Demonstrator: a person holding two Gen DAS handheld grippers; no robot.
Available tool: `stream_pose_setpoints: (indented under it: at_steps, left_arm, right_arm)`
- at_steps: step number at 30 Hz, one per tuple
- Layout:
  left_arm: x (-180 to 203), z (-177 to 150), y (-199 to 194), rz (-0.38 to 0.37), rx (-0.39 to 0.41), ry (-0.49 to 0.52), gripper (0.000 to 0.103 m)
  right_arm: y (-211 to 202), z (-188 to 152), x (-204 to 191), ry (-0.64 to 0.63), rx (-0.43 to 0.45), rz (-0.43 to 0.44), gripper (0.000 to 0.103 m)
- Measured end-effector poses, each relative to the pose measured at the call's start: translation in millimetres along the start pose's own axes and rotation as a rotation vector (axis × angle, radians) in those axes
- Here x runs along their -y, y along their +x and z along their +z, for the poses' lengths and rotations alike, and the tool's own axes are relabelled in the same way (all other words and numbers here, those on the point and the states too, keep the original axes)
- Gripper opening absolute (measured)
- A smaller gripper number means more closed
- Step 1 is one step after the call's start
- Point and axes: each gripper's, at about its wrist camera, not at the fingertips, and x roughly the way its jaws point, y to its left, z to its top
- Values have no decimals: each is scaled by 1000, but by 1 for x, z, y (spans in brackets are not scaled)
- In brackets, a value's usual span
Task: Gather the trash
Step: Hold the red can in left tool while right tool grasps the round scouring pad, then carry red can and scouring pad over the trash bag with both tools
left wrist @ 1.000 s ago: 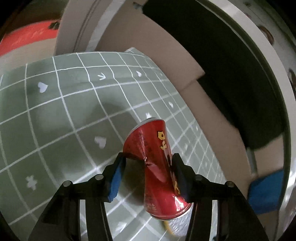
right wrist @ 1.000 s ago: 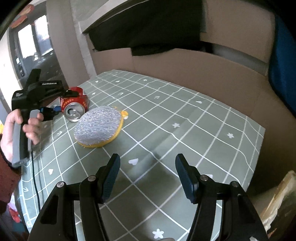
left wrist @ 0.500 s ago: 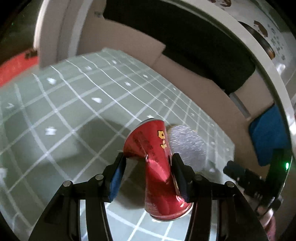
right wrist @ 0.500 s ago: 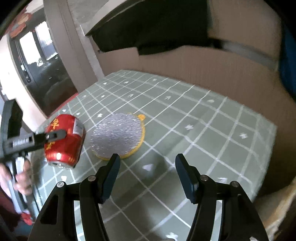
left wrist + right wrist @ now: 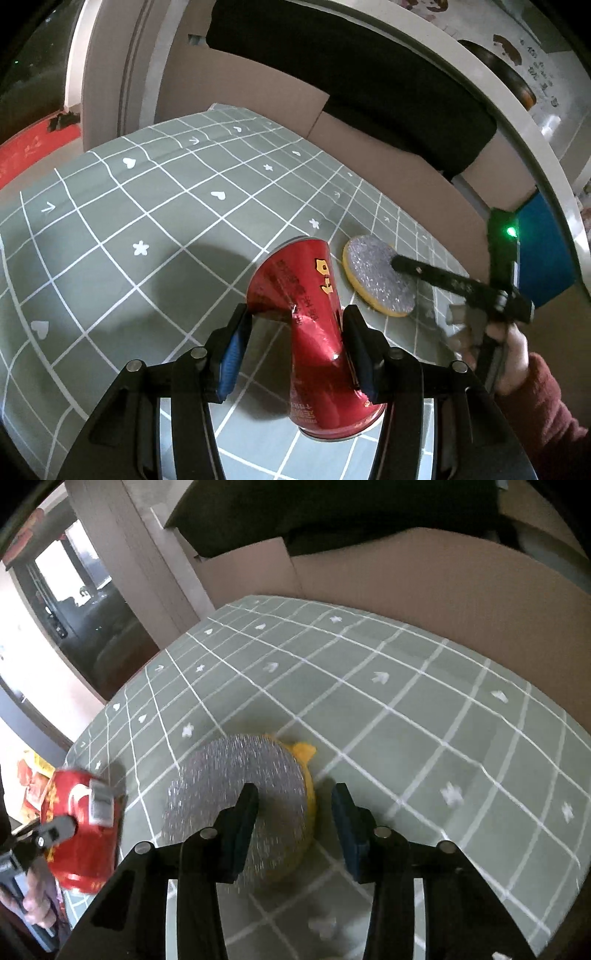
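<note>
Nearest in the left wrist view: the left gripper (image 5: pixel 295 343) is clamped on a dented red can (image 5: pixel 314 332), pads pressing its creased middle, can tilted, open end toward the camera, lifted off the table. Grip looks the same as a sec ago; what's changed is the backdrop. The view has swung from bare cloth to take in the scrub pad and the other hand.

Nearest in the right wrist view: the right gripper (image 5: pixel 295 823) has dropped in over a round scrub pad (image 5: pixel 236 794), silver mesh on top w/ a yellow rim (image 5: pixel 304 751). A sec ago the pad lay well ahead of it; now the pad's right part sits between the fingers. Jaws have just been closing, narrower than before, but the pads aren't pressing it yet, so not a grip.

Mid-distance: the green checked tablecloth (image 5: pixel 406 709) w/ white hearts, stars & arrows. At the left edge of the right view, the red can in the other gripper, beside the pad.

Far: brown cardboard (image 5: pixel 443 590) along the table's back edge, something dark above it.

Judgement: one piece of trash is secured, second about to be pinched. No bin visible in either view.
</note>
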Motion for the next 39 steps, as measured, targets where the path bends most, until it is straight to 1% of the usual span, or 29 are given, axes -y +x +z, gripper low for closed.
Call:
stream_pose_setpoints:
  at_steps: [1, 2, 3, 6, 9, 11, 17, 19, 20, 22, 24, 27, 30, 32, 35, 37, 39]
  left_arm:
    - [0, 0, 0, -4, -1, 0, 52]
    - [0, 0, 0, -6, 0, 1, 52]
    - [0, 0, 1, -8, 0, 3, 52]
    - [0, 0, 1, -11, -1, 8, 52]
    - [-2, 0, 1, -13, 2, 4, 52]
    - [-2, 0, 1, -13, 4, 1, 52]
    - [-4, -1, 0, -14, 5, -16, 52]
    - [-5, -1, 0, -15, 4, -25, 52]
    - [-5, -1, 0, -16, 4, -26, 52]
    - [-6, 0, 0, -15, 3, -31, 52]
    - [-5, 0, 1, -10, -1, -41, 52]
    - [-1, 0, 2, -1, -1, -43, 51]
    - [12, -1, 1, -6, 8, -28, 50]
    - [24, 0, -1, -2, 30, -2, 50]
    - [53, 1, -7, 4, 75, 65, 50]
    - [74, 1, -11, 15, 107, 116, 50]
    - [97, 2, -14, 13, 129, 160, 49]
  right_arm:
    - [2, 2, -1, -4, -2, 5, 40]
    - [4, 4, -3, -10, -6, 13, 37]
    - [5, 5, -5, -8, -10, 30, 29]
    - [4, 1, -13, 5, -24, 103, 20]
    - [-7, -3, -27, -7, -18, 181, 18]
    - [-17, -5, -38, -10, -8, 252, 18]
    - [-40, -8, -56, -19, 25, 375, 18]
    - [-41, -9, -61, -23, 7, 432, 18]
    - [-38, -11, -64, -27, -9, 445, 19]
    - [-31, -16, -72, -53, -32, 417, 19]
    - [-27, -19, -78, -84, -22, 320, 18]
    - [-36, -21, -78, -93, 15, 255, 15]
    - [-60, -24, -78, -124, 78, 159, 14]
    - [-81, -29, -79, -145, 124, 96, 14]
    - [-111, -37, -74, -158, 186, 20, 14]
    - [-130, -42, -66, -156, 214, -6, 14]
    - [-150, -50, -58, -150, 244, -52, 14]
